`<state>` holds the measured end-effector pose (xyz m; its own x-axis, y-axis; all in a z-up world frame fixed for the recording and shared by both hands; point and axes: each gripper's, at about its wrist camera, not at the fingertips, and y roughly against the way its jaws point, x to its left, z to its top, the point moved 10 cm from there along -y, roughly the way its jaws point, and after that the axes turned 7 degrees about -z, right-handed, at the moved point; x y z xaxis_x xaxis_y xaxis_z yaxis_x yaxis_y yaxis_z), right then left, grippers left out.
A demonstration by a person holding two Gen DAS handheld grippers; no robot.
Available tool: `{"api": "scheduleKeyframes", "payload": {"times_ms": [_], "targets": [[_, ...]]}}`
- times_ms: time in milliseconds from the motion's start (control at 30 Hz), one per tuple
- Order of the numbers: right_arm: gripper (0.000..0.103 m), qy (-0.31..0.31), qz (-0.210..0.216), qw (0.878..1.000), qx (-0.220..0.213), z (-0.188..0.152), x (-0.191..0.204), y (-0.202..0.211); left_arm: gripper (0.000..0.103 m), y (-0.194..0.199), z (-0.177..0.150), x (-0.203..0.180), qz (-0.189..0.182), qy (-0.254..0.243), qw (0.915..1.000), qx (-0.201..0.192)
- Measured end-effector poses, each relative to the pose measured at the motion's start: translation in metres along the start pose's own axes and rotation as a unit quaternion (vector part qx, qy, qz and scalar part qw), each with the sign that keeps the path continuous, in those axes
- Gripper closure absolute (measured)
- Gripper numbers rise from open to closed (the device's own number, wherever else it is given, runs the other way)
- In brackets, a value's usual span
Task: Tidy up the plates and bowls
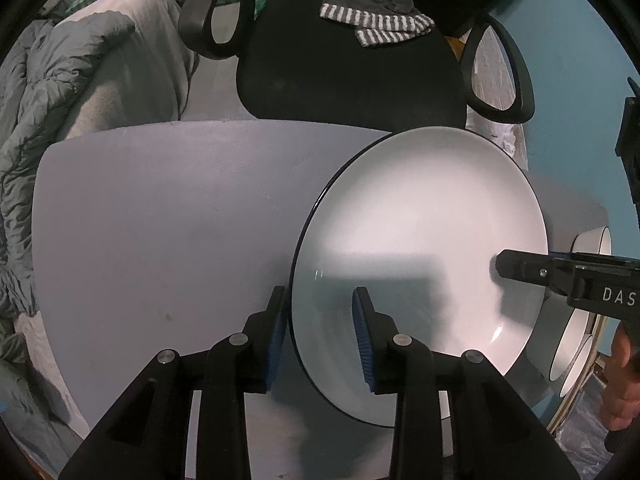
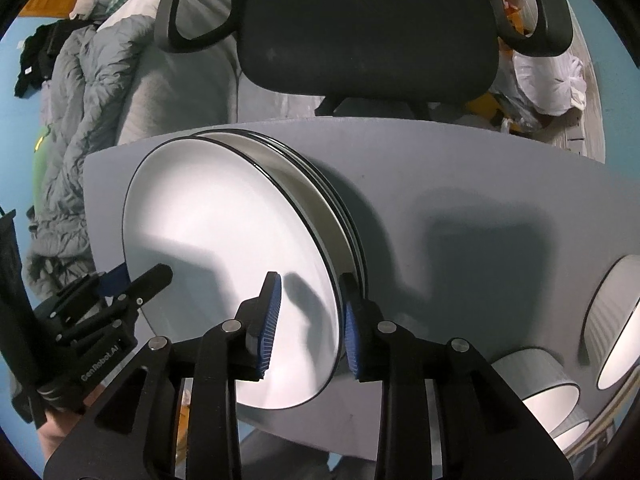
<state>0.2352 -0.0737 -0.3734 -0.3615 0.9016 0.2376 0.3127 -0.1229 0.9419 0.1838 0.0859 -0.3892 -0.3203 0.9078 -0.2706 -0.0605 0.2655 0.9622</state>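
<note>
A large white plate with a thin black rim is held tilted above the grey table. My left gripper straddles its left edge, one finger each side, jaws apart. My right gripper straddles the opposite edge of the same plate, jaws also apart; its finger shows in the left wrist view. Under the tilted plate lies a stack of similar plates. White bowls with black rims stand at the table's right end.
A black office chair with a striped cloth on it stands behind the table. A grey quilt and bedding lie to the left. A white plastic bag lies on the floor at the right.
</note>
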Motion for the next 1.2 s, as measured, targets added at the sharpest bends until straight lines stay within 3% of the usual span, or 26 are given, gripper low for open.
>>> {"api": "scheduleKeyframes", "payload": {"times_ms": [100,267,1000,1133,1200], "targets": [[0.075,0.001,-0.005,1.000,0.004,-0.002,0.000,0.002,0.065,0.001,-0.002,-0.001,-0.007,0.004,1.0000,0.000],[0.074,0.003,-0.007,1.000,0.002,-0.004,-0.001,0.005,0.064,0.005,-0.007,-0.001,-0.018,0.011,0.9998,-0.002],[0.047,-0.024,0.013,1.000,-0.012,-0.006,0.004,0.011,0.057,0.019,-0.023,0.003,-0.027,0.024,0.9991,-0.023],[0.040,-0.023,-0.018,0.999,-0.025,-0.006,-0.001,0.015,0.057,0.021,-0.025,0.004,-0.031,0.028,0.9988,-0.026],[0.040,-0.024,-0.002,0.999,-0.024,-0.007,0.002,0.015,0.057,0.023,-0.027,0.003,-0.031,0.027,0.9987,-0.029]]}}
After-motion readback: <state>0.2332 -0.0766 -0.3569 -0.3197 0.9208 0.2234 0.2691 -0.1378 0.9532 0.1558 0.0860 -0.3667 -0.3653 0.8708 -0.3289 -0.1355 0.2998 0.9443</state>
